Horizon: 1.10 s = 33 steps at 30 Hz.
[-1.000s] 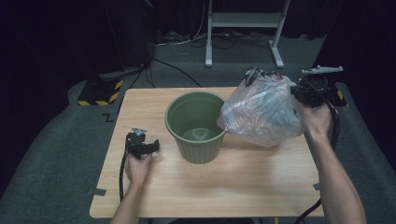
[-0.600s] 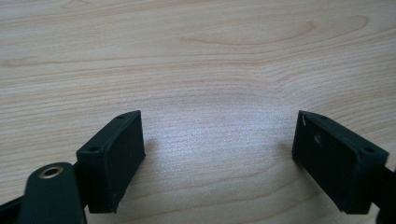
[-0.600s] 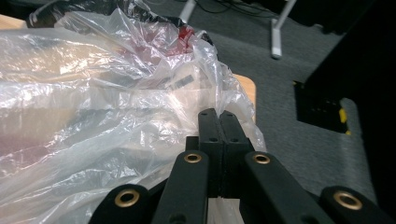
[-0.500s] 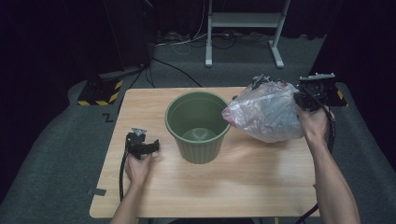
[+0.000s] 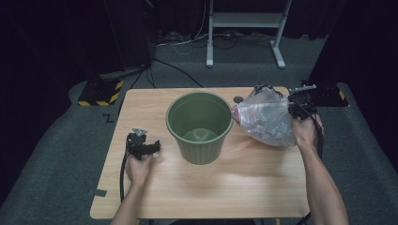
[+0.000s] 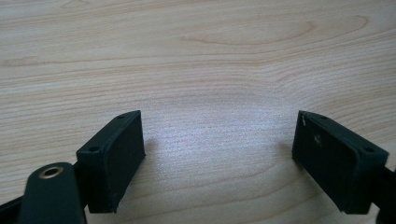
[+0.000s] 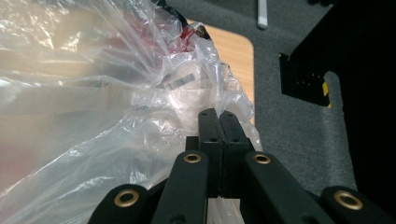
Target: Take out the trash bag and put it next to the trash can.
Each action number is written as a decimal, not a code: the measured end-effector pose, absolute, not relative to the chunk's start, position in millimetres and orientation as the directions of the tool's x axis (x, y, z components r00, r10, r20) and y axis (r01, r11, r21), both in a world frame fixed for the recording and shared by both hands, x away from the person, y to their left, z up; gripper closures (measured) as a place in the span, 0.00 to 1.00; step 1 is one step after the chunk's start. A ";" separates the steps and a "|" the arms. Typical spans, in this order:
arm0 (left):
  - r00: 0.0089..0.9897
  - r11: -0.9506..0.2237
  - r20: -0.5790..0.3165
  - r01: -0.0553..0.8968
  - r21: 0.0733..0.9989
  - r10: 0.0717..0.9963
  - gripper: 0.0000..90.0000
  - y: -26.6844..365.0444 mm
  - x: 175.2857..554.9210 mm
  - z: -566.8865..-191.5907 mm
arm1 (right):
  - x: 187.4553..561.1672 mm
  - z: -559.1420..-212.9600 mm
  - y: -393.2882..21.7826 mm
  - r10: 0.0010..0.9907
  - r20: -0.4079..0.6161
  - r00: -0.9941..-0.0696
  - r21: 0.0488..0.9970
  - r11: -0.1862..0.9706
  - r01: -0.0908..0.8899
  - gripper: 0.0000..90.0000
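One clear bag [image 5: 266, 121] by worktop's right edge, just right of green bucket [image 5: 199, 125] | right gripper [image 5: 299, 106] fingers pinch its far-right edge | left gripper [image 5: 142, 146] fingers spread, empty, near left edge, farther off.

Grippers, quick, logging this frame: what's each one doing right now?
Left gripper: open, empty, over the table.
Right gripper: closed on the clear plastic bag.

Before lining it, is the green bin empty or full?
Empty: the green bin stands upright, its bare bottom visible in the high view; the plastic bag is beside it.
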<state>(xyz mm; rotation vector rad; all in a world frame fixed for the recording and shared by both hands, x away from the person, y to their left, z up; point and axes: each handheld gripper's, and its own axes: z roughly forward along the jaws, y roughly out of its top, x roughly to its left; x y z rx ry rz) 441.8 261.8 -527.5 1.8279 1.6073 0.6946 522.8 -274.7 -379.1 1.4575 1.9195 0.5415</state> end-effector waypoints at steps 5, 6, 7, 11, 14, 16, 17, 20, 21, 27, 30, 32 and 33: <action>0.129 -0.086 -0.003 0.677 0.731 0.992 0.19 261.8 441.8 -527.6 | 522.4 -394.9 -268.3 0.952 -0.252 -0.173 0.662 0.300 0.686 1.00; 0.129 -0.086 -0.003 0.677 0.731 0.992 0.19 261.8 441.8 -527.5 | 522.3 -397.8 -267.4 0.952 -0.250 -0.178 0.662 0.302 0.686 1.00; 0.129 -0.086 -0.003 0.677 0.731 0.992 0.19 261.8 441.8 -527.6 | 521.8 -400.4 -266.3 0.954 -0.242 -0.180 0.663 0.297 0.687 1.00; 0.129 -0.086 -0.003 0.677 0.731 0.992 0.19 261.8 441.8 -527.5 | 519.2 -411.9 -261.8 0.956 -0.215 -0.200 0.670 0.293 0.682 1.00; 0.130 -0.086 -0.003 0.677 0.731 0.992 0.19 261.8 441.8 -527.5 | 517.3 -422.3 -258.3 0.962 -0.176 -0.207 0.681 0.271 0.680 1.00; 0.129 -0.086 -0.004 0.677 0.731 0.992 0.19 261.8 441.8 -527.5 | 516.2 -429.3 -256.5 0.965 -0.153 -0.212 0.687 0.258 0.679 1.00; 0.129 -0.086 -0.004 0.677 0.731 0.992 0.19 261.8 441.8 -527.5 | 515.6 -432.7 -255.9 0.965 -0.144 -0.218 0.691 0.256 0.676 0.99; 0.129 -0.086 -0.004 0.677 0.731 0.992 0.19 261.8 441.8 -527.6 | 512.7 -441.0 -254.5 0.968 -0.106 -0.229 0.707 0.235 0.667 0.99; 0.129 -0.086 -0.004 0.677 0.731 0.992 0.19 261.8 441.8 -527.5 | 511.8 -443.5 -254.4 0.968 -0.094 -0.234 0.711 0.230 0.664 0.99; 0.129 -0.086 -0.003 0.677 0.731 0.992 0.19 261.8 441.8 -527.5 | 504.7 -462.6 -255.1 0.963 -0.004 -0.270 0.737 0.185 0.650 0.95; 0.129 -0.085 -0.004 0.677 0.731 0.992 0.19 261.8 441.8 -527.5 | 500.8 -474.3 -255.9 0.959 0.026 -0.282 0.745 0.169 0.645 0.89; 0.127 -0.083 -0.005 0.676 0.733 0.992 0.19 261.7 441.8 -527.7 | 499.2 -482.0 -256.0 0.960 0.041 -0.278 0.747 0.156 0.646 0.80; 0.127 -0.083 -0.005 0.675 0.733 0.992 0.19 261.6 441.9 -527.7 | 498.6 -485.9 -255.7 0.960 0.058 -0.275 0.745 0.142 0.652 0.77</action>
